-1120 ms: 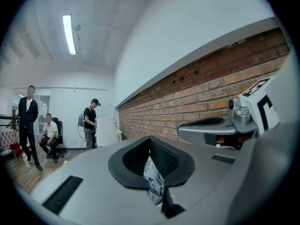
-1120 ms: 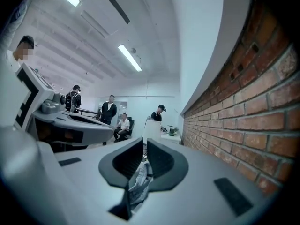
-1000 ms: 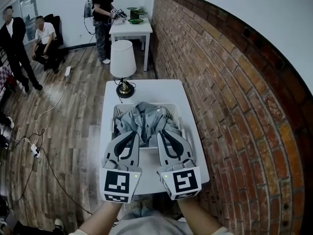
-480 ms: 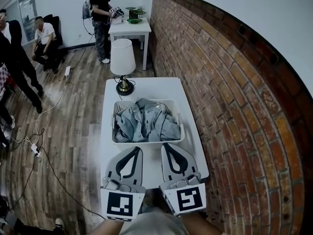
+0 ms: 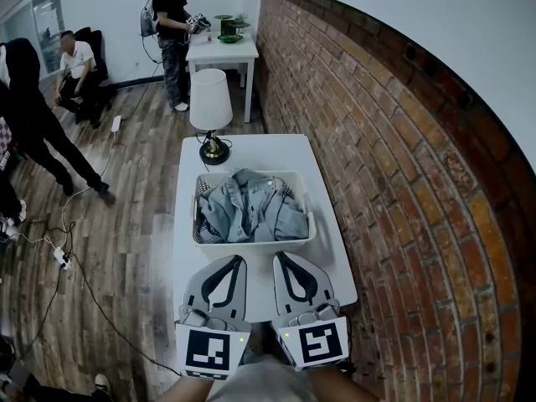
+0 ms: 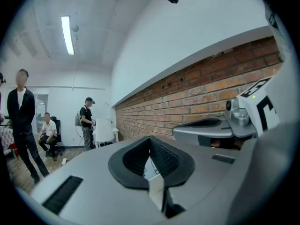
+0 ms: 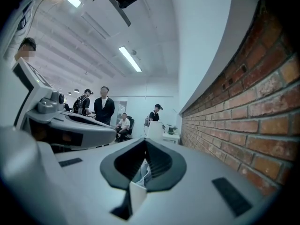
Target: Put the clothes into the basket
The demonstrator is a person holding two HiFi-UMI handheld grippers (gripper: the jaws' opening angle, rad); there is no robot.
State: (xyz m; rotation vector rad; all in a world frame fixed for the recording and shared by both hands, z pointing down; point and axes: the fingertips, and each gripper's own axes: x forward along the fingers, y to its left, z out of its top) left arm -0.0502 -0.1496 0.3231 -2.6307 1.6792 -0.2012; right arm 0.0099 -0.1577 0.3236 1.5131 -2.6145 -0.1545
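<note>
A crumpled blue denim garment (image 5: pixel 251 208) lies inside the white basket (image 5: pixel 253 244) in the middle of the white table (image 5: pixel 260 151). My left gripper (image 5: pixel 239 260) and right gripper (image 5: pixel 278 258) sit side by side just short of the basket's near wall, above the table's near end. Both point at the basket and both are shut with nothing between the pads. In the left gripper view the left gripper (image 6: pixel 150 140) has its jaws closed together. The right gripper (image 7: pixel 145 143) looks the same in its own view, with a sliver of denim showing beyond the tips.
A table lamp (image 5: pixel 210 99) with a white shade stands at the table's far end. A brick wall (image 5: pixel 394 182) runs along the right. Several people (image 5: pixel 77 61) are at the left and back, one beside a far white table (image 5: pixel 223 50). Cables (image 5: pixel 79 275) lie on the wood floor.
Both grippers have drawn back toward me, from over the basket and the denim to the table's near end. The denim stays in the basket. A person at the left has walked on.
</note>
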